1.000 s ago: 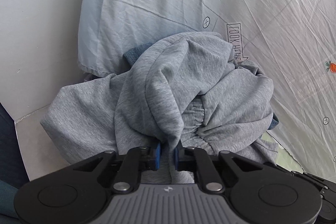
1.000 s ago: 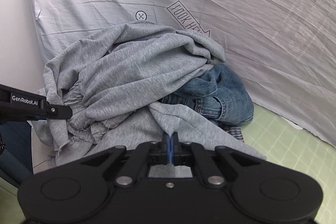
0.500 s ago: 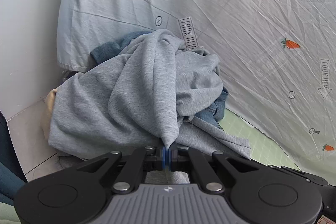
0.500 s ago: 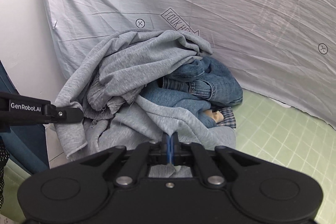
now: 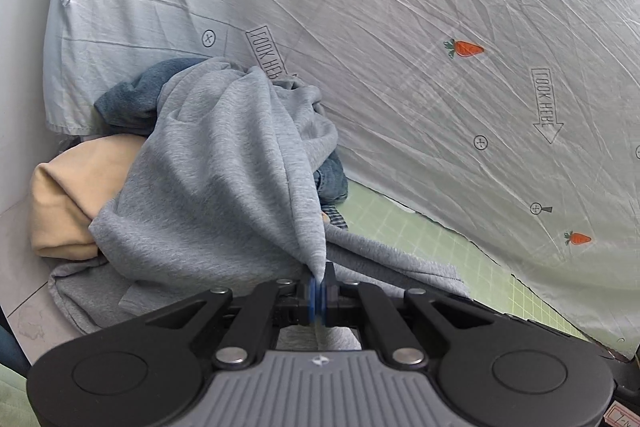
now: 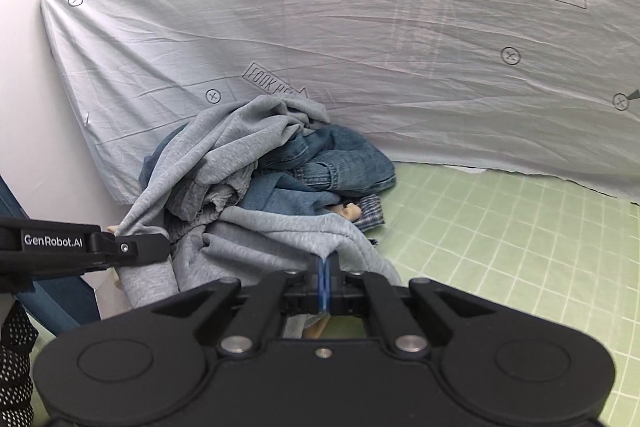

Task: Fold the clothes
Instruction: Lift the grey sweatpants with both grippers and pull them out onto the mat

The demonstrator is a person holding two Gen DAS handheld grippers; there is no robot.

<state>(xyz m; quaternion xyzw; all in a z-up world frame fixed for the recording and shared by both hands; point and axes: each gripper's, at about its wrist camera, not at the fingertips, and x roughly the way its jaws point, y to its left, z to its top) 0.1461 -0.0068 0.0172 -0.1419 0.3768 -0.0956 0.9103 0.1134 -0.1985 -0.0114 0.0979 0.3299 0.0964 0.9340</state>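
Note:
A grey sweatshirt [image 5: 224,179] is stretched off a heap of clothes against the back sheet. My left gripper [image 5: 319,281] is shut on a pulled-up peak of it. My right gripper [image 6: 325,277] is shut on another edge of the grey sweatshirt [image 6: 288,227]. The left gripper also shows at the left of the right wrist view [image 6: 166,247], clamped on the same grey cloth. Blue jeans [image 6: 340,163] lie under and behind the sweatshirt. A beige garment [image 5: 68,195] lies at the heap's left.
A pale wrinkled sheet with carrots and arrows [image 6: 400,47] hangs behind the heap. A green gridded mat [image 6: 500,235] covers the surface to the right. A white wall [image 5: 20,67] stands at the left. A checked cloth [image 6: 370,213] peeks out beside the jeans.
Both grippers have pulled back from the heap with the grey sweatshirt in them. The sweatshirt has slid off, so the jeans and the beige garment now show.

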